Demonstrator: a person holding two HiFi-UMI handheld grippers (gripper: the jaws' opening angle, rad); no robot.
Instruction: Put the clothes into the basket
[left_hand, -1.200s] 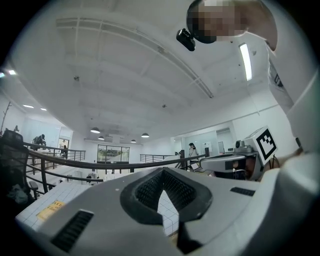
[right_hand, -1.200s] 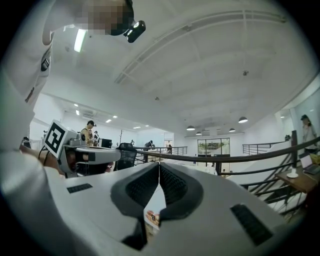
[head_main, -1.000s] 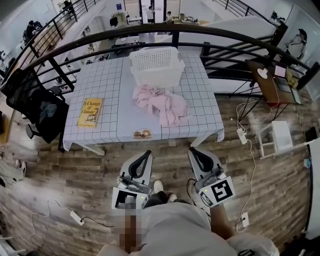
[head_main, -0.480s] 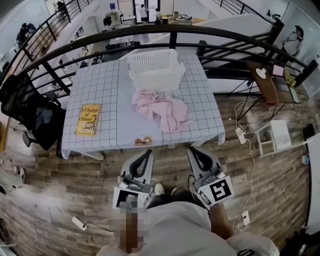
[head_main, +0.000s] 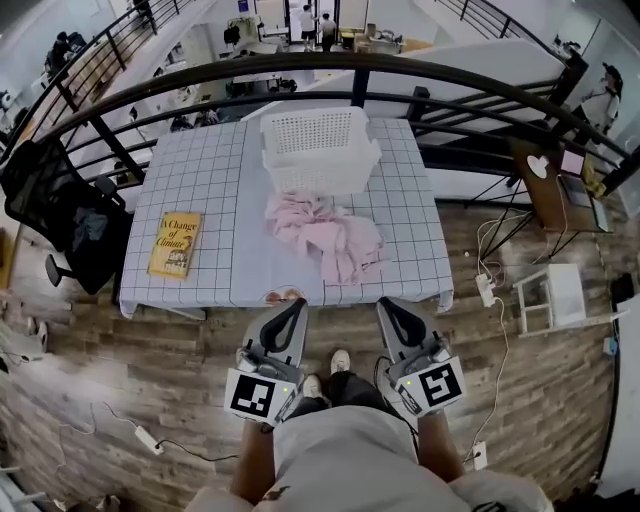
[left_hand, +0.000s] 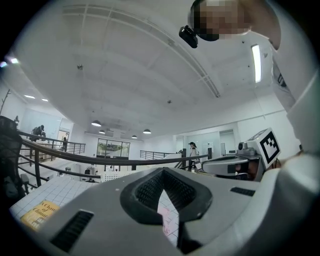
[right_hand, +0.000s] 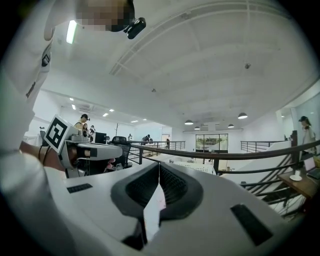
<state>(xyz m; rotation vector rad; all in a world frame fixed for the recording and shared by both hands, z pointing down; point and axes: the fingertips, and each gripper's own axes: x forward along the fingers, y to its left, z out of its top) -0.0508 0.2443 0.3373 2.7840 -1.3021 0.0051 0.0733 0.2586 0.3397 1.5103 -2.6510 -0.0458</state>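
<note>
Here both claws are clenched with nothing in them: in the left gripper view the left gripper (left_hand: 162, 171) has its two jaw tips pressed together at the top of their dark padded loop, and in the right gripper view the right gripper (right_hand: 159, 164) shows the same meeting of tips. Through the loop of the left one a bit of pink cloth and gridded tablecloth shows below the tips. In the head view the left gripper (head_main: 296, 304) and the right gripper (head_main: 385, 303) are side by side, a little apart, each pointing toward the near edge of the table (head_main: 200, 170), with their marker cubes close to the person's body. Just past the left tips, at the table's near edge, lies a small round brownish thing (head_main: 284, 296) that I cannot identify. The clothes (head_main: 325, 236), a crumpled pink heap, lie on the checked cloth in the middle of the table, not in the basket (head_main: 320, 177); the heap's far edge touches the white perforated basket, which is at the table's far side by the railing (head_main: 300, 64). A yellow book (head_main: 175, 244) lies on the table's left part, well apart from the clothes. A black chair (head_main: 60, 215) is left of the table, on the wooden floor (head_main: 150, 350).
</note>
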